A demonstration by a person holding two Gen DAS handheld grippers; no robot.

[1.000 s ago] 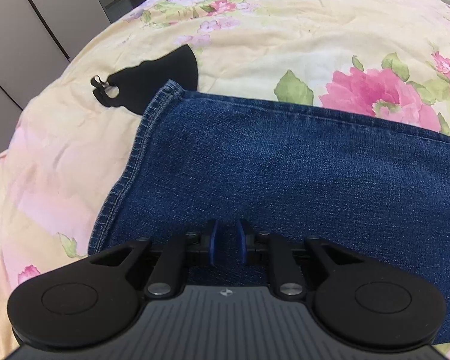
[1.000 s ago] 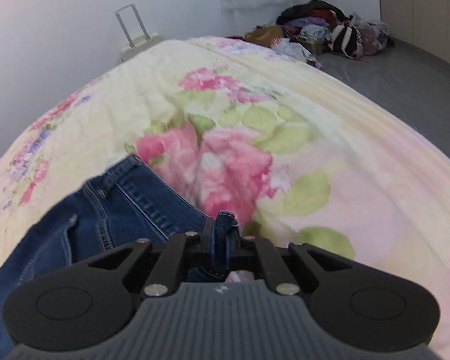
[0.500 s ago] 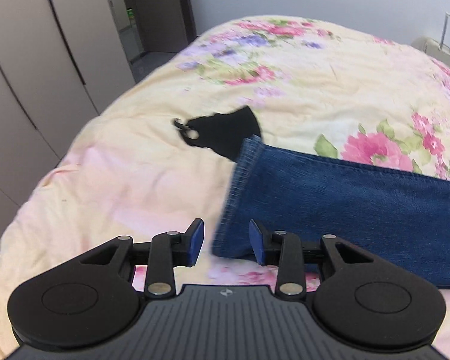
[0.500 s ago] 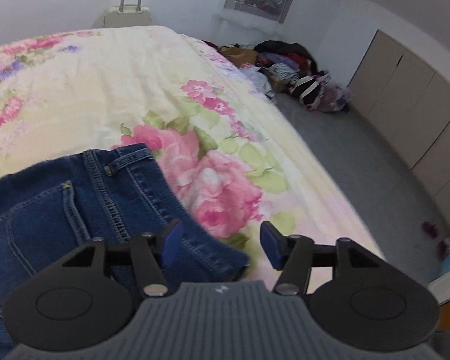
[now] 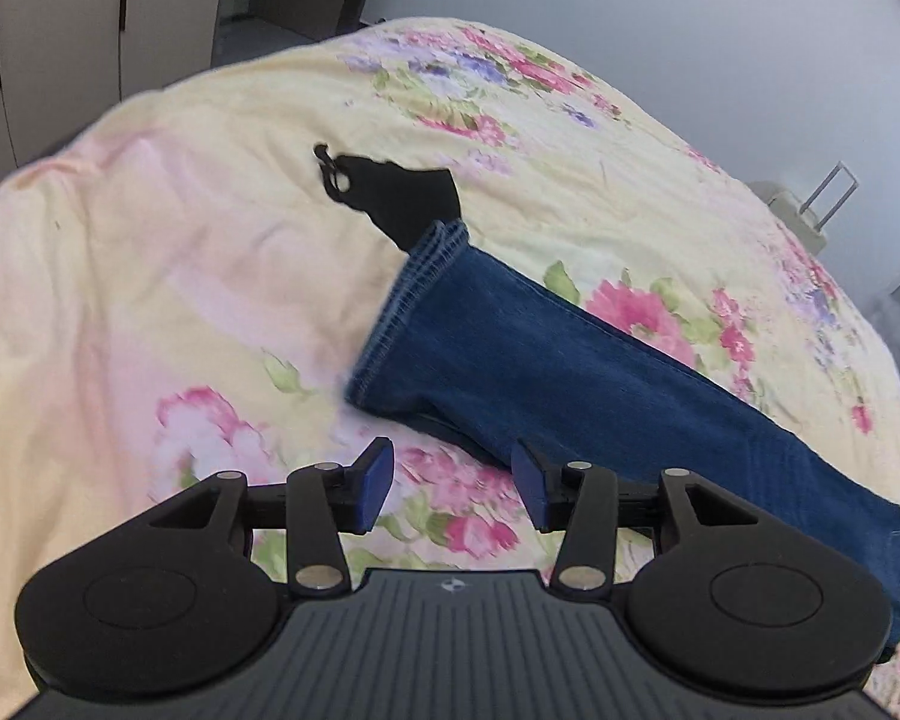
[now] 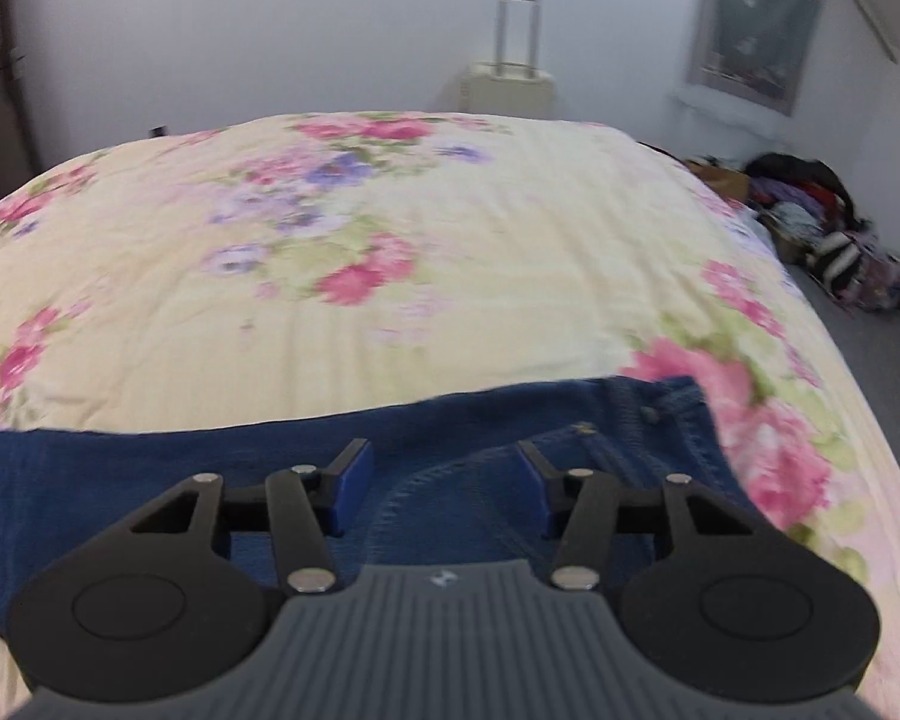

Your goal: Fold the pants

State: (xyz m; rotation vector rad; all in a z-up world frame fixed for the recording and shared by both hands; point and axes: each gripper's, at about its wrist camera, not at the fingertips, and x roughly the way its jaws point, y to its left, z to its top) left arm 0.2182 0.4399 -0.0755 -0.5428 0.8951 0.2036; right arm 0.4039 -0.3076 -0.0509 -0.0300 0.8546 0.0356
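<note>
the blue pants (image 5: 576, 378) lie flat on the bed (image 5: 150, 276), on a yellow cover with pink flowers. they look folded along their length, one leg on top of the other.

in the left wrist view, the left tool (image 5: 453, 489) hangs above the bed with its two blue pads apart. its jaws have just been opening, and nothing is between them. only flowery cover shows in the gap. the leg end of the pants, with its stitched hem, lies just past the tool, a bit up and to the right. the pants run off to the lower right, behind the tool's right side. a small black cloth (image 5: 402, 195) lies on the bed and touches the far corner of the hem.

in the right wrist view, the right tool (image 6: 444, 489) is over the top end of the pants (image 6: 210, 480), near the pocket seams and the waist. its pads are apart and hold nothing. its jaws have just been closing a little. the denim shows in the gap below them, but the pads do not press on it.

a pale suitcase (image 6: 507, 87) stands by the far wall. a pile of clothes (image 6: 810, 222) sits on the floor to the right.
</note>
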